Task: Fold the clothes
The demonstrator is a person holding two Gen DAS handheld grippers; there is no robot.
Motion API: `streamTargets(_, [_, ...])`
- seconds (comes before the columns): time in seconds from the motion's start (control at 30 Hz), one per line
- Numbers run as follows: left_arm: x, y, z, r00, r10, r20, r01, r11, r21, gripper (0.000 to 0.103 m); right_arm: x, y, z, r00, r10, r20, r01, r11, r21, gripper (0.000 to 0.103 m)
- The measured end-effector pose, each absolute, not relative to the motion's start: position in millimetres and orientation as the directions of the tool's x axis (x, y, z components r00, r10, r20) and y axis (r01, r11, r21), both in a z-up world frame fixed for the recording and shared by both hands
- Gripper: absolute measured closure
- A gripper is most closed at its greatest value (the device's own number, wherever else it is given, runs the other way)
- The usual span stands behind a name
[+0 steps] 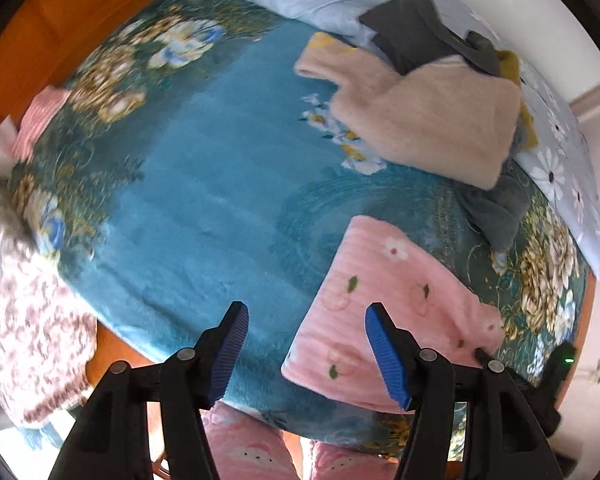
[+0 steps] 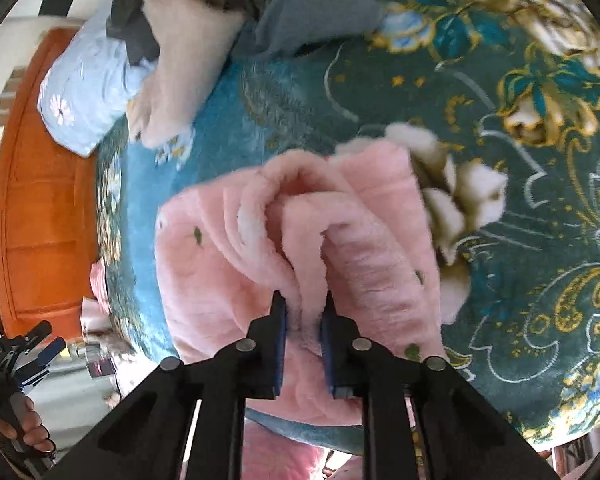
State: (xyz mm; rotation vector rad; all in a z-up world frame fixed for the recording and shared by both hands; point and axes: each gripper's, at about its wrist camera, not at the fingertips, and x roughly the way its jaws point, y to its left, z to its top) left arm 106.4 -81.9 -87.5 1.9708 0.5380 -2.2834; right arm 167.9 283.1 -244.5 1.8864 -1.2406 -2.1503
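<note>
A teal plush blanket with gold flowers (image 1: 204, 184) covered the bed. Near its front edge lay the pink fleece garment with a cherry print (image 2: 228, 280) — the right gripper (image 2: 304, 312) was pinching a bunched fold of it. The left gripper (image 1: 306, 344) hung spread above the blanket's front edge, holding nothing.

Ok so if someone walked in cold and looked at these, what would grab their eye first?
Probably the pink fleece garment bunched at the near edge of the bed, with the right hand-held gripper shut on a fold of it. Next, the teal floral blanket covering the bed, and the beige fluffy garment heaped at its far side.
</note>
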Motion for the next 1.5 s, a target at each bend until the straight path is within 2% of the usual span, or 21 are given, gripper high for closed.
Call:
streamTargets(0.1, [98.1, -72.0, -89.3, -0.159, 0.174, -0.972, 0.222, -0.953, -0.207, 0.038, 185.2, 310.3, -213.6, -0.441, -0.494, -0.75, -0.454, -0.598, 0.661, 0.089])
streamTargets(0.17, [96.4, -68.2, -92.5, -0.141, 0.175, -0.974, 0.21, -0.957, -0.202, 0.038, 196.3, 323.0, -209.4, -0.47, -0.48, -0.741, -0.466, -0.579, 0.67, 0.089])
streamTargets(0.23, [95.4, -64.2, -95.8, -0.124, 0.176, -0.977, 0.204, -0.959, -0.198, 0.038, 205.6, 330.6, -224.9, -0.441, -0.472, -0.763, -0.506, -0.571, 0.646, 0.089])
streamTargets(0.33, [96.4, -57.2, -96.9, -0.111, 0.173, -0.979, 0.207, -0.959, -0.193, 0.038, 210.4, 329.5, -275.1, -0.298, -0.484, -0.823, -0.597, -0.578, 0.556, 0.088])
streamTargets(0.47, [103.6, -44.6, -99.5, -0.104, 0.179, -0.978, 0.215, -0.956, -0.198, 0.038, 210.4, 329.3, -279.5, -0.288, -0.484, -0.826, -0.596, -0.585, 0.551, 0.082])
streamTargets(0.67, [122.8, -17.7, -116.9, -0.081, 0.213, -0.974, 0.25, -0.941, -0.227, 0.038, 201.2, 331.7, -222.5, -0.301, -0.427, -0.853, -0.426, -0.74, 0.52, 0.082])
streamTargets(0.73, [133.8, -3.2, -130.3, -0.052, 0.221, -0.974, 0.256, -0.94, -0.227, 0.038, 192.6, 323.3, -208.7, -0.308, -0.461, -0.832, -0.332, -0.768, 0.548, 0.082])
streamTargets(0.9, [170.2, 24.2, -150.1, 0.021, 0.214, -0.977, 0.208, -0.956, -0.205, 0.038, 165.6, 297.9, -216.9, -0.241, -0.525, -0.816, -0.176, -0.803, 0.569, 0.075])
streamTargets(1.0, [185.0, 18.8, -148.5, 0.022, 0.188, -0.982, 0.183, -0.966, -0.181, 0.038, 142.4, 303.3, -244.3, -0.231, -0.536, -0.812, -0.239, -0.778, 0.581, 0.075])
streamTargets(1.13, [185.7, -7.1, -153.0, 0.014, 0.177, -0.984, 0.25, -0.953, -0.168, 0.038, 122.4, 312.5, -285.6, -0.172, -0.508, -0.844, -0.354, -0.768, 0.534, 0.076])
streamTargets(1.27, [169.9, -22.6, -164.6, -0.007, 0.2, -0.98, 0.297, -0.935, -0.193, 0.036, 128.2, 326.0, -275.9, -0.268, -0.571, -0.776, -0.391, -0.672, 0.629, 0.074])
streamTargets(1.3, [163.3, -24.3, -169.8, -0.009, 0.211, -0.977, 0.307, -0.93, -0.203, 0.035, 131.6, 329.8, -270.6, -0.299, -0.584, -0.755, -0.392, -0.646, 0.655, 0.069])
streamTargets(1.43, [138.1, -23.3, -196.9, 0.013, 0.239, -0.971, 0.3, -0.927, -0.224, 0.032, 169.3, 351.8, -258.0, -0.374, -0.562, -0.738, -0.434, -0.597, 0.675, 0.039])
streamTargets(1.5, [126.7, -20.5, -212.6, 0.043, 0.245, -0.969, 0.276, -0.935, -0.224, 0.031, 187.9, 356.6, -270.2, -0.321, -0.556, -0.767, -0.492, -0.594, 0.636, 0.036])
